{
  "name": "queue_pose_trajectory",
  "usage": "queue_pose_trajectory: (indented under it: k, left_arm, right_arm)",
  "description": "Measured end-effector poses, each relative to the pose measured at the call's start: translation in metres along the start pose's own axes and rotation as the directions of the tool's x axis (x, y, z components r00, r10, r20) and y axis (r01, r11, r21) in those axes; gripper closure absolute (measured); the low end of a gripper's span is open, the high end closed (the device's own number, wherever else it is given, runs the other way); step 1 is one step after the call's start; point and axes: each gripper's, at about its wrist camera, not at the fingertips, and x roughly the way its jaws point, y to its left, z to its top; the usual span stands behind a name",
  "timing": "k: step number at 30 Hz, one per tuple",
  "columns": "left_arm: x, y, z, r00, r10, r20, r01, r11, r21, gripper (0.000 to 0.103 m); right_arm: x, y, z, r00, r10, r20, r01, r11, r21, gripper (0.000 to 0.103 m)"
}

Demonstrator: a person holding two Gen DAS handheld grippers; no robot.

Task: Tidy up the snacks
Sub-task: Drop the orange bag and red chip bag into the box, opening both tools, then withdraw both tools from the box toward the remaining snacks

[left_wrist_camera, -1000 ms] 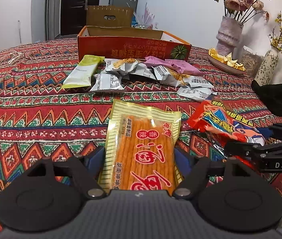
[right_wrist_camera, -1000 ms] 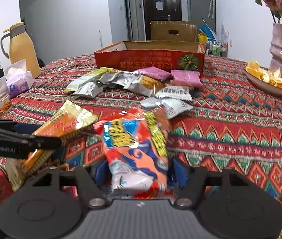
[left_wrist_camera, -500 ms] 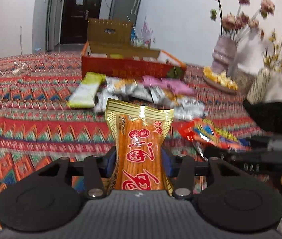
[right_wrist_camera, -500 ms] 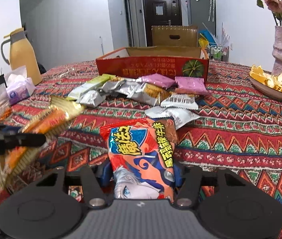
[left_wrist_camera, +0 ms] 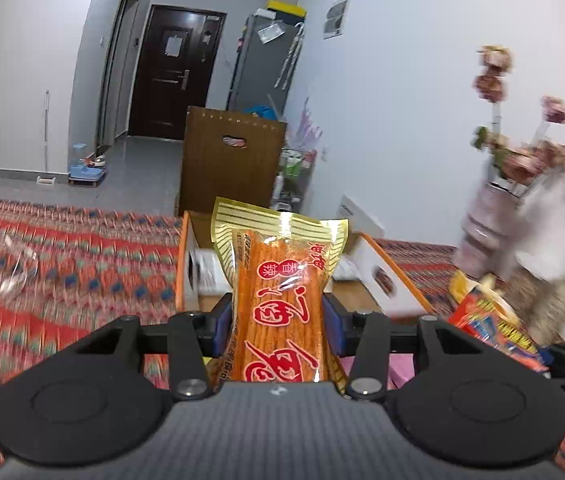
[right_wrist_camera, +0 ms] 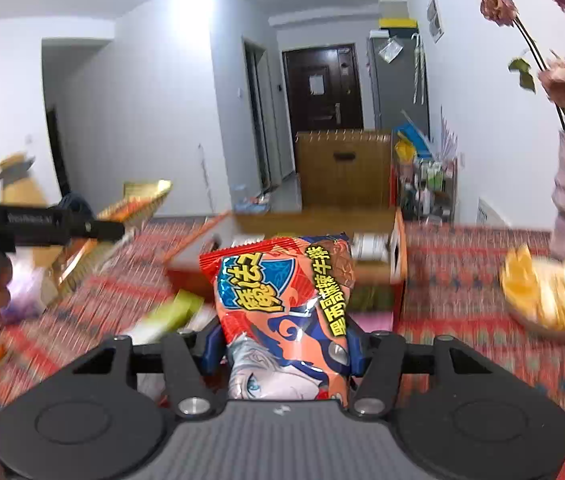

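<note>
Fingers: left clamp orange spicy-stick packet | right clamp red snack bag

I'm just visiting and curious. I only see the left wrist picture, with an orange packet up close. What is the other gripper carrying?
Observer: The right gripper has just been closing its jaws on a red-and-blue snack bag; its pads now pinch it upright.
Operator: Anything lying near the box?
Observer: A green packet lies on the cloth, just in front of the cardboard box.
</note>
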Motion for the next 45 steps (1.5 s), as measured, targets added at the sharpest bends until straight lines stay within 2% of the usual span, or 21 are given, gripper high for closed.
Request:
queue_pose_trajectory:
  k: [4,8,10,12,13,15,17,19,20,25,32,38,45]
  left_arm:
    - [0.072,0.011,0.038,0.998,0.040,-0.039,-0.039,0.999,0.017,0.057]
    - [0.148,0.021,0.050,0.988,0.091,-0.125,-0.092,0.996,-0.001,0.056]
    - [0.176,0.023,0.044,0.982,0.126,-0.142,-0.125,0.992,0.018,0.054]
    - [0.199,0.024,0.037,0.972,0.155,-0.176,-0.149,0.988,0.047,0.045]
    - [0.204,0.025,0.032,0.967,0.173,-0.185,-0.166,0.985,0.057,0.037]
    - [0.209,0.027,0.027,0.967,0.172,-0.188,-0.163,0.985,0.063,0.033]
    - [0.203,0.031,0.024,0.972,0.151,-0.182,-0.144,0.988,0.052,0.030]
    - [0.194,0.032,0.026,0.975,0.144,-0.168,-0.137,0.989,0.052,0.028]
    - [0.188,0.034,0.030,0.977,0.147,-0.157,-0.141,0.989,0.051,0.027]
    - [0.148,0.029,0.046,0.985,0.141,-0.103,-0.135,0.989,0.058,0.025]
    - [0.068,0.007,0.053,0.994,0.097,-0.051,-0.093,0.993,0.078,0.018]
    - [-0.014,-0.011,0.028,0.997,0.067,0.023,-0.069,0.992,0.109,0.003]
    - [-0.112,-0.032,-0.034,0.995,0.008,0.104,-0.023,0.989,0.147,0.000]
  right_arm:
    - [0.068,-0.025,0.050,0.999,-0.037,-0.018,0.037,0.999,0.025,0.047]
    - [0.151,-0.050,0.082,0.989,-0.094,-0.113,0.102,0.993,0.066,0.047]
    - [0.189,-0.055,0.085,0.976,-0.134,-0.172,0.145,0.988,0.054,0.047]
    - [0.218,-0.055,0.083,0.955,-0.201,-0.217,0.208,0.978,0.009,0.047]
    - [0.229,-0.053,0.078,0.943,-0.240,-0.232,0.240,0.970,-0.028,0.046]
    - [0.247,-0.050,0.069,0.918,-0.306,-0.253,0.292,0.952,-0.092,0.047]
    - [0.253,-0.044,0.062,0.910,-0.332,-0.248,0.307,0.942,-0.133,0.044]
    - [0.250,-0.041,0.058,0.917,-0.329,-0.226,0.306,0.943,-0.135,0.032]
    - [0.247,-0.038,0.058,0.918,-0.333,-0.214,0.309,0.941,-0.139,0.030]
    - [0.216,-0.031,0.073,0.930,-0.333,-0.157,0.309,0.938,-0.158,0.028]
    - [0.145,-0.027,0.094,0.957,-0.272,-0.099,0.257,0.956,-0.140,0.023]
    - [0.066,-0.010,0.084,0.977,-0.210,-0.045,0.202,0.970,-0.132,0.016]
    - [-0.027,0.018,0.030,0.993,-0.118,0.027,0.120,0.984,-0.132,0.009]
